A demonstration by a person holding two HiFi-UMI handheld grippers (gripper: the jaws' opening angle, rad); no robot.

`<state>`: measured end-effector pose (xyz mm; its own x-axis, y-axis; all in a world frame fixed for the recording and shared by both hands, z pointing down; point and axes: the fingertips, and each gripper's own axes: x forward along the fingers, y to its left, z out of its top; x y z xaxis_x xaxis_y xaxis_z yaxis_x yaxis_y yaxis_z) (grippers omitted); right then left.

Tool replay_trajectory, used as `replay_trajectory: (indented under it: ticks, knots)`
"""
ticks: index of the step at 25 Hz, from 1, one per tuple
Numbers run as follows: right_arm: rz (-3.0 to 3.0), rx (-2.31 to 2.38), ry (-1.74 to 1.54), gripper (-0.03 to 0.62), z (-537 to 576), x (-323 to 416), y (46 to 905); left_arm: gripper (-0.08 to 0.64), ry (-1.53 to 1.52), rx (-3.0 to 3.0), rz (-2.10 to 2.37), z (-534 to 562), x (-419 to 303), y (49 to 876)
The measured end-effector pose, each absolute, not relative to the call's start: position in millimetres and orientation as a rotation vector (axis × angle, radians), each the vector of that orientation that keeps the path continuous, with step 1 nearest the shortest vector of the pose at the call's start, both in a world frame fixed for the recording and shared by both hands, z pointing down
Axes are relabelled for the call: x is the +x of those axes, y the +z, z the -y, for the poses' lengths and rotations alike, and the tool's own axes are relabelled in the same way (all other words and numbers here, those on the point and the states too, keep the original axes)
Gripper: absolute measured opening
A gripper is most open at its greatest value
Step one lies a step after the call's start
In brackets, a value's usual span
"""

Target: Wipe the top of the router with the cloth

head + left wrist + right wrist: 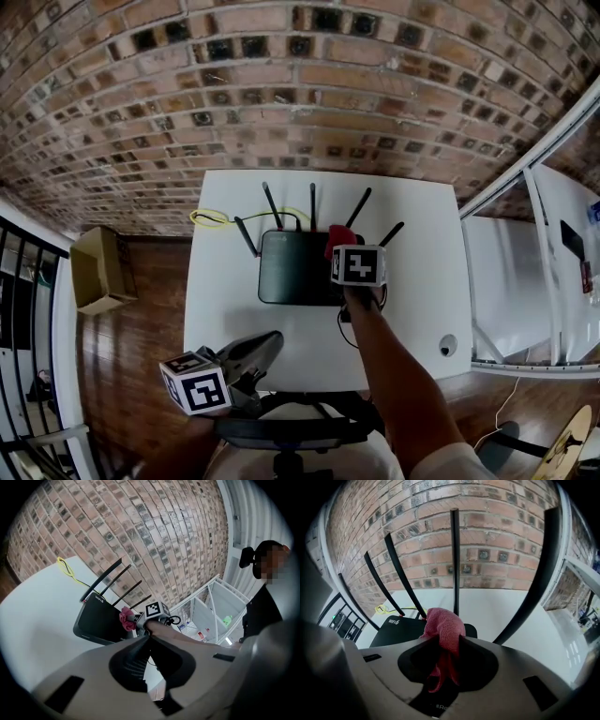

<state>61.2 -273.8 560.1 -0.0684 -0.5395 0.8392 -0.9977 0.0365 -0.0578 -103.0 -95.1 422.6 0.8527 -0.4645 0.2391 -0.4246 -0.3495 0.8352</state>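
Wiping seems in hand: our right gripper (449, 640) pinches the red cloth (443, 625) between its fingers, with the router (401, 627) top just beneath them. Our left gripper (149, 638) hangs well apart, its fingers together and empty. Next, probably, we sweep leftward, pressing lightly.

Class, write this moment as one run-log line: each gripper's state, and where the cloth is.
right gripper: shut on cloth | cloth: at router top, right edge | left gripper: shut, empty, near table front
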Motion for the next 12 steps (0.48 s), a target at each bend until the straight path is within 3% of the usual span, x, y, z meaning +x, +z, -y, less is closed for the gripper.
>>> replay_trajectory:
  ticks: [12]
  knots:
    - [1.609, 1.74, 0.85, 0.132, 261, 92, 540, 0.028, -0.064, 2.004, 0.636, 91, -103, 418]
